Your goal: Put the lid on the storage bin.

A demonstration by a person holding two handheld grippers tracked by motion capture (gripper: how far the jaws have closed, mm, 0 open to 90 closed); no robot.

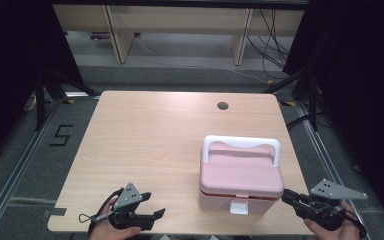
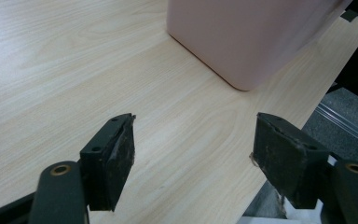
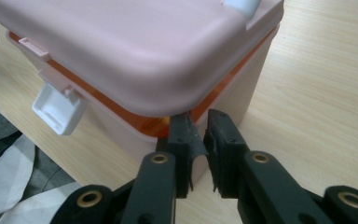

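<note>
Right gripper (image 1: 289,196), at the lower right of the high view, has its jaws nearly together with nothing between them, tips under the lid edge of the pink lidded box (image 1: 241,176) — probably prying it open. Next it needs a careful lift upward. Left gripper (image 1: 152,205), lower left, lies level, jaws apart and empty, pointing toward the box.

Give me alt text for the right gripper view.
A pink lidded storage box with an orange seal and a white front latch sits on a light wooden table. The right claw, jaws nearly shut with nothing between them, sits at the box's corner under the lid's rim.
</note>
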